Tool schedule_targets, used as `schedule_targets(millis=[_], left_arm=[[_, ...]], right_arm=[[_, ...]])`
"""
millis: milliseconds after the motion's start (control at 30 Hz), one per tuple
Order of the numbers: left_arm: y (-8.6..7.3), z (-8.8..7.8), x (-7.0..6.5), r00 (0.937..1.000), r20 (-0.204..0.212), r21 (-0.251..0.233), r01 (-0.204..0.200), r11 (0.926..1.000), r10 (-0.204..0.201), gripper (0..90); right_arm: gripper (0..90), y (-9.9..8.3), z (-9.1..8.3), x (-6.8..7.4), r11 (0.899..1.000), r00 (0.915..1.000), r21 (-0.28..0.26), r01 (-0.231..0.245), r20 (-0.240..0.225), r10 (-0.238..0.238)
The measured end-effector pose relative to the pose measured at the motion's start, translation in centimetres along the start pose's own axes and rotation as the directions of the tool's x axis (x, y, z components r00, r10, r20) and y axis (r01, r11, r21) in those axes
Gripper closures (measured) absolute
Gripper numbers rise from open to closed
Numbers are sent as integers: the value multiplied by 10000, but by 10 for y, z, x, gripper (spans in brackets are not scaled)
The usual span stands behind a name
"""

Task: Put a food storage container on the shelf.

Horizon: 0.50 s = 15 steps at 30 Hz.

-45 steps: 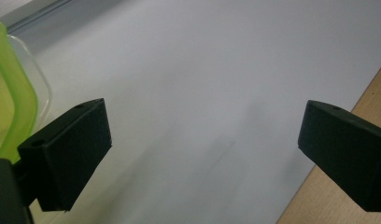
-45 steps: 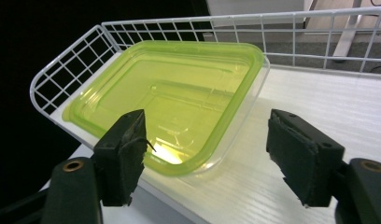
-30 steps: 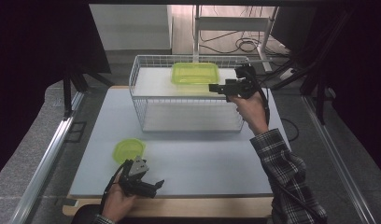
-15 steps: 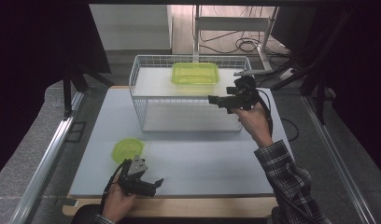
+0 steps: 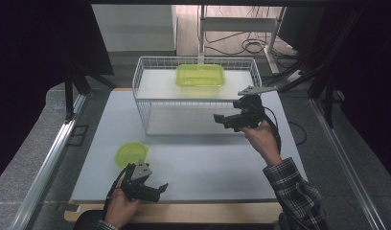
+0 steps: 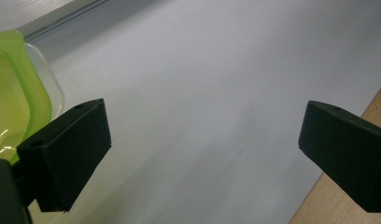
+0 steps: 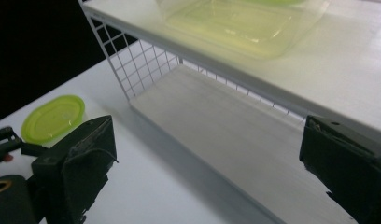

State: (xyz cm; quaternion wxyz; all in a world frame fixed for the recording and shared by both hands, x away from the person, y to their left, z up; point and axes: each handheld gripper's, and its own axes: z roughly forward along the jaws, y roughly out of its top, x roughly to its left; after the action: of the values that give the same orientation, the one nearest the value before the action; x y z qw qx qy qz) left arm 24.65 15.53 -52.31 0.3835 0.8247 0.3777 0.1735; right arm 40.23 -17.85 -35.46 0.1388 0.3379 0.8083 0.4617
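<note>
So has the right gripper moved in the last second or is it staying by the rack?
Yes. The right gripper has come back toward the person and slightly left, from the wire rack's top right corner down to its front.

A white wire rack (image 5: 146,103) stands at the far middle of the pale table (image 5: 208,165), and everything else is placed from it. On the rack's upper shelf, toward the back, sits a yellow-green rectangular container (image 5: 200,75). Its lower shelf is bare. Well in front of the rack and off its left corner, a small round container with a green lid (image 5: 131,153) rests on the table. Behind the rack, cables (image 5: 248,46) lie coiled on the floor beside a metal frame (image 5: 234,24).
</note>
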Motion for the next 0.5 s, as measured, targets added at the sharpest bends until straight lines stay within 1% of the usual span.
schedule_targets(millis=[100,233,500], left_arm=[[0,0,0,10000,4,8,-41,10000,41,22],[0,0,0,10000,-10,5,-85,10000,85,23],[0,1,-1,9999,-17,18,-148,9999,148,22]], right_arm=[[25,-8,0,3,9998,9998,33,192,-66,-192],[18,-18,0,6,9995,9996,131,280,-48,-280],[0,-41,1,10,9995,9997,187,237,-2,-237]])
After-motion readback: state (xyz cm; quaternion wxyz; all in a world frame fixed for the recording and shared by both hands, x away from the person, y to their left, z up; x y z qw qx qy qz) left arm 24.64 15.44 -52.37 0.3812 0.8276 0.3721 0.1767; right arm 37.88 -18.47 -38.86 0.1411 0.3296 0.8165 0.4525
